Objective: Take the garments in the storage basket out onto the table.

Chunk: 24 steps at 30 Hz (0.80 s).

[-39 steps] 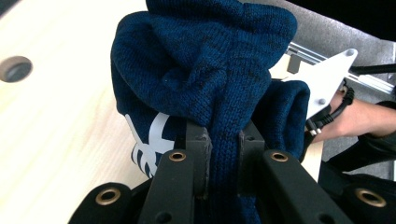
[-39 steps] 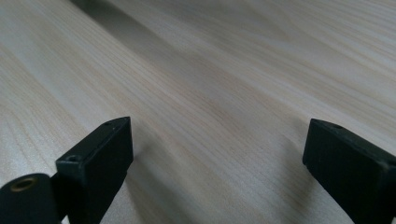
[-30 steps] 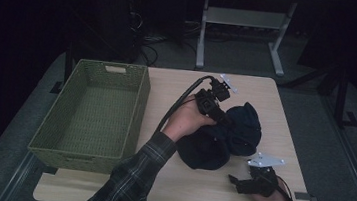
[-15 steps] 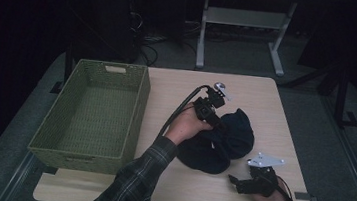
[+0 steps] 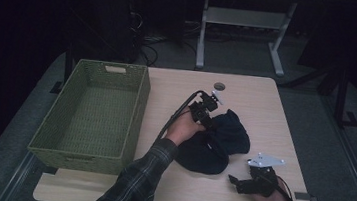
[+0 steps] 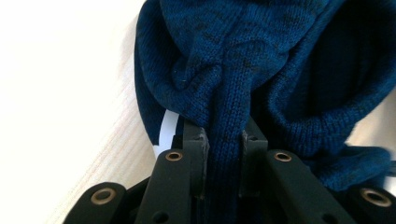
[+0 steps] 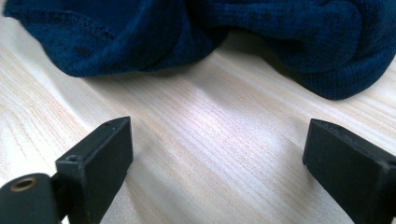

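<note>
A dark blue knitted garment (image 5: 217,140) lay bunched near the middle of a pale wooden surface (image 5: 267,100), to the right of a green woven basket (image 5: 90,111). The left tool (image 6: 224,140) was pinched tight on a fold of the knit, its jaws nearly together with the cloth pressed between them (a white tag peeked out beside one jaw). The right tool (image 7: 217,154) rested near the surface's front edge, jaws spread wide and holding nothing, just short of the garment's hem.
</note>
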Each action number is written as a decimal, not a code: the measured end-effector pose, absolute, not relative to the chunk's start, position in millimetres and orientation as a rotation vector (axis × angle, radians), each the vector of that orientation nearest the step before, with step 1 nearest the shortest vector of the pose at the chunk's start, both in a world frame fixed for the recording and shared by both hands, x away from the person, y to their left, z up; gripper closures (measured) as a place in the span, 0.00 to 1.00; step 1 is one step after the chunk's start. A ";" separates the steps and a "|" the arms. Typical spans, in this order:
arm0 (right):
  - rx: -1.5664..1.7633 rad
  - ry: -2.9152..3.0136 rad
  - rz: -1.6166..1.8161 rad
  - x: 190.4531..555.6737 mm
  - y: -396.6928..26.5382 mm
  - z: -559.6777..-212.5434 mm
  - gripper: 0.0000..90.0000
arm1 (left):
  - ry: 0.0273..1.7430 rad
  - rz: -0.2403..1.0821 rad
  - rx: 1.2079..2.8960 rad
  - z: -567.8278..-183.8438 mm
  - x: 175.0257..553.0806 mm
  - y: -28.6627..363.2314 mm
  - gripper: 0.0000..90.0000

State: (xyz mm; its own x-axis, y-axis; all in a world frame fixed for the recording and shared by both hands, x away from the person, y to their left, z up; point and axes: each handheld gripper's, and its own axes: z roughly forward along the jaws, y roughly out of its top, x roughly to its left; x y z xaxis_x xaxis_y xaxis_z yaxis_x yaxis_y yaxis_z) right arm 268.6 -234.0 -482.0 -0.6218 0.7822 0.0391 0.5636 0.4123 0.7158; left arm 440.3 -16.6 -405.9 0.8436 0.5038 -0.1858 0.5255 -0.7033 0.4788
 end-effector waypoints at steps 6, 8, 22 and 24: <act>1.173 2.371 1.027 268.4 -233.8 -482.1 0.09 | 0.774 -0.070 2.496 -422.9 444.9 -13.6 0.83; 1.173 2.371 1.026 268.5 -233.9 -482.1 0.09 | 0.783 -0.062 2.488 -423.6 445.4 -12.2 0.78; 1.170 2.372 1.024 268.5 -234.0 -481.8 0.09 | 0.738 0.060 2.431 -376.3 429.5 10.2 0.40; 1.175 2.371 1.028 268.3 -233.7 -482.0 0.09 | 0.737 0.058 2.427 -371.3 424.0 15.3 0.40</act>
State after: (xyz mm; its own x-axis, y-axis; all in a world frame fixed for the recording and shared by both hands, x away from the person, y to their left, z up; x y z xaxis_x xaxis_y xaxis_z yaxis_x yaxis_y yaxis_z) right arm 268.3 -233.7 -482.0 -0.6196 0.7837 0.0443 0.5679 0.4085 0.7146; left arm 424.0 15.3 -371.3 0.8452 0.5195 -0.1255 0.4935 -0.6687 0.5561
